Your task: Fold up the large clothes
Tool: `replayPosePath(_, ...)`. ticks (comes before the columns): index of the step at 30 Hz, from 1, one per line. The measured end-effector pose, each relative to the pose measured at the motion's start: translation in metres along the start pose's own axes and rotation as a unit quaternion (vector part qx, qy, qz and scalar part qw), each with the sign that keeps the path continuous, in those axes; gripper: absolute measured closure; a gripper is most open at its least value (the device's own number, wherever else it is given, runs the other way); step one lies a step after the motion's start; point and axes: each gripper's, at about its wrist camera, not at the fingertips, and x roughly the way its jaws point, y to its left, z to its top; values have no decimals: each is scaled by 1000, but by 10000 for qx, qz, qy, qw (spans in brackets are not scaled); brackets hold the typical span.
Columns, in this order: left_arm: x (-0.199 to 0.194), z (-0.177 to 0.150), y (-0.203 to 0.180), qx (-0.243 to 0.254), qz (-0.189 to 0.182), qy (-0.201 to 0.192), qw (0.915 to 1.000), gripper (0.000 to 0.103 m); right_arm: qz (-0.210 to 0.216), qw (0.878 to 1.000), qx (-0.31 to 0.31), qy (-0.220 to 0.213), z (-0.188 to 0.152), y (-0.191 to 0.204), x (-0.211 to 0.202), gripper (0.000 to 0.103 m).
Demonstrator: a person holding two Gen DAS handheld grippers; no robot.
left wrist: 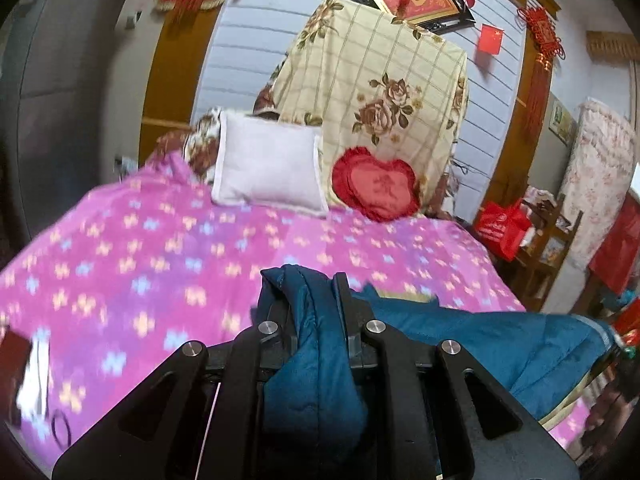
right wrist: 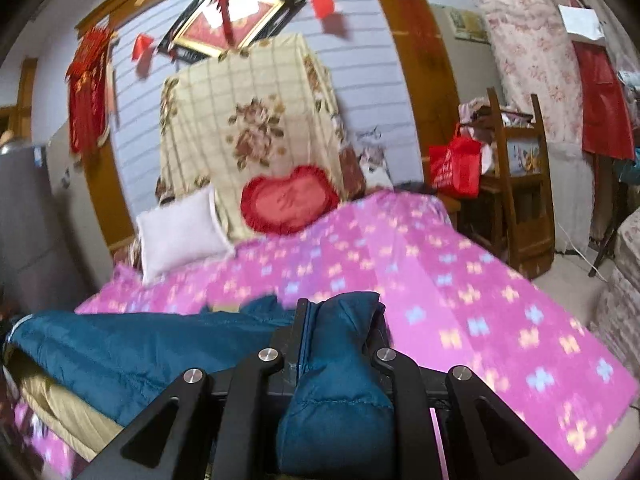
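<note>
Garment point(left wrist: 480, 336): teal padded jacket, held raised just above the pink bedspread point(left wrist: 140, 248) | left claw point(left wrist: 310, 304) clamped on one bunched edge | right claw point(right wrist: 340, 320) clamped on the other | advice: span to be kept taut and level while lowered | red bag point(right wrist: 456, 168) hung on chair; contents not discernible
</note>
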Motion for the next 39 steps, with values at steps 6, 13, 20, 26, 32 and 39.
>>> replayPosePath(6, 120, 0, 7, -113, 597, 579, 9965, 90, -89, 9999, -60, -11, 20, 13, 85, 90)
replayPosePath(13, 208, -59, 14, 154, 1053, 1398, 9844, 89, -119, 9937, 397, 1042, -34, -11, 178, 89)
replayPosePath(20, 236, -93, 12, 224, 1118, 1602, 9805, 86, 151, 9780, 849, 1899, -64, -33, 223, 80)
replayPosePath(26, 240, -95, 22, -62, 863, 1712, 9814, 85, 272, 9728, 1052, 2045, -74, -39, 230, 78)
replayPosePath(32, 240, -84, 28, -225, 537, 1988, 9783, 78, 509, 9683, 1327, 2054, -70, -45, 222, 72)
replayPosePath(39, 204, -43, 34, -391, -281, 1865, 9813, 25, 1313, 9537, 2000, 1821, -57, -47, 188, 11)
